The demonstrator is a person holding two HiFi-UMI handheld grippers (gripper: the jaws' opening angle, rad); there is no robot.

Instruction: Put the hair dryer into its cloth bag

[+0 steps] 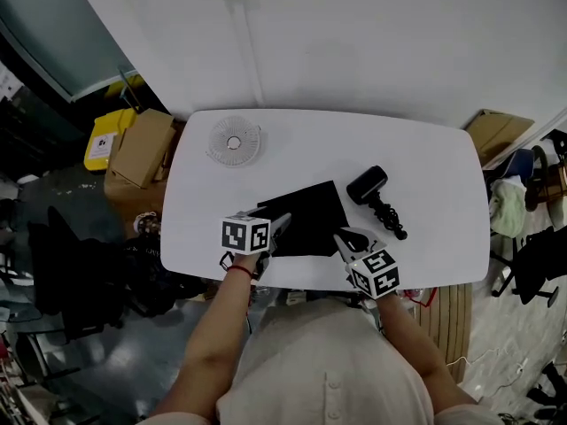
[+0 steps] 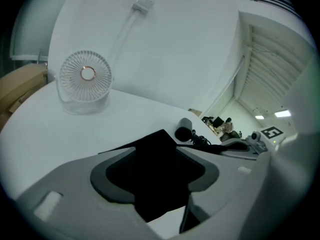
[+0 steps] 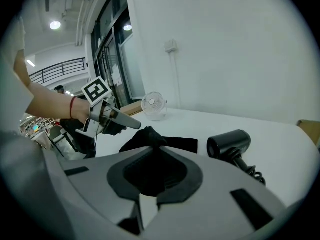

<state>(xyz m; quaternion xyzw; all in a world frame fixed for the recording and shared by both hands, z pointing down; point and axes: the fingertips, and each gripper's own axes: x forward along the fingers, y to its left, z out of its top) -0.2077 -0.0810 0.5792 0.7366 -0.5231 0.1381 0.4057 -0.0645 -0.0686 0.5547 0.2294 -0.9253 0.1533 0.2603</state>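
Note:
A black cloth bag (image 1: pixel 306 211) lies flat in the middle of the white table (image 1: pixel 425 158). To its right lies the black hair dryer (image 1: pixel 366 185), its coiled cord trailing toward the front edge. My left gripper (image 1: pixel 285 222) is open over the bag's front left corner; the left gripper view shows the bag (image 2: pixel 160 141) between its wide jaws, with the pads not pressing on it. My right gripper (image 1: pixel 341 237) is shut on the bag's front right edge, and the cloth (image 3: pixel 175 143) rises in a peak just ahead of its jaws. The dryer (image 3: pixel 230 145) lies beyond, untouched.
A small clear desk fan (image 1: pixel 233 142) stands at the table's back left. Cardboard boxes (image 1: pixel 142 149) sit on the floor left of the table, and another box (image 1: pixel 496 131) at the right. A white wall runs behind the table.

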